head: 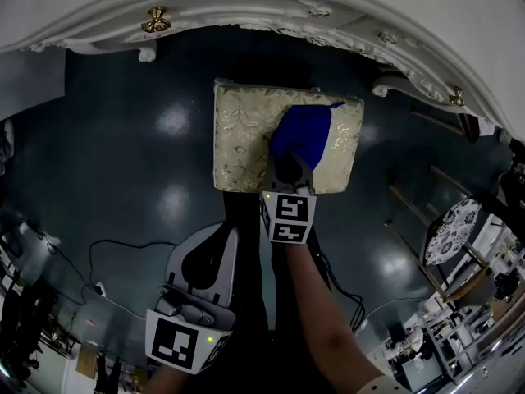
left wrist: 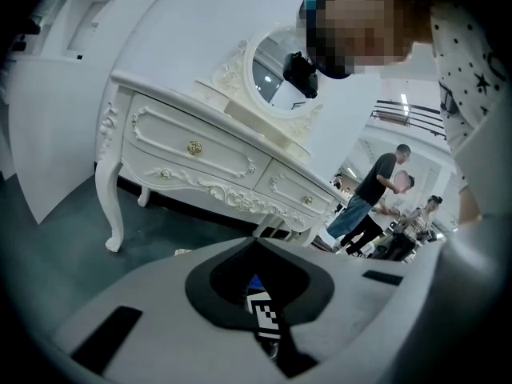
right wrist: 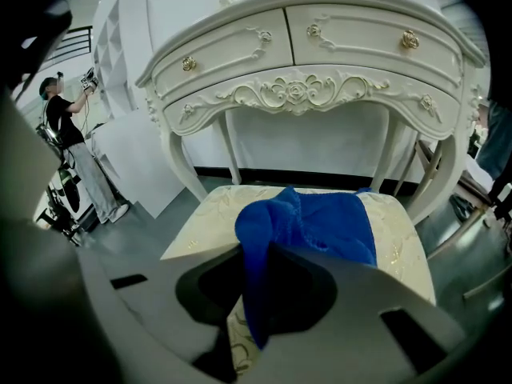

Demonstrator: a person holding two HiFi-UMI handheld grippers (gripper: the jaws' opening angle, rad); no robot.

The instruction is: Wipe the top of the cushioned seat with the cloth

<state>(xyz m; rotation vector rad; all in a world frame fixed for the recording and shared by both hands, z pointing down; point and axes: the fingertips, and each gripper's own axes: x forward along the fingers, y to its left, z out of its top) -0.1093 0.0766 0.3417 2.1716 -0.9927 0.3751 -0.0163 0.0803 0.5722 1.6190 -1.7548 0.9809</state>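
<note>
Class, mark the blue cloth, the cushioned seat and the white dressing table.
blue cloth [head: 302,134], head view, middle of the bunched fabric.
cushioned seat [head: 238,142], head view, bare left part of its top.
white dressing table [right wrist: 296,90], right gripper view, carved centre of its front.

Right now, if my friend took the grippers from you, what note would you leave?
Right gripper: shut on the blue cloth, which lies on the seat, toward its right side.
Left gripper: shut, empty, held low, off the seat.
Done: the cloth is on the seat top; how much is wiped can't be told.
Left: probably sweep the cloth across the whole top, including the bare left part.
</note>
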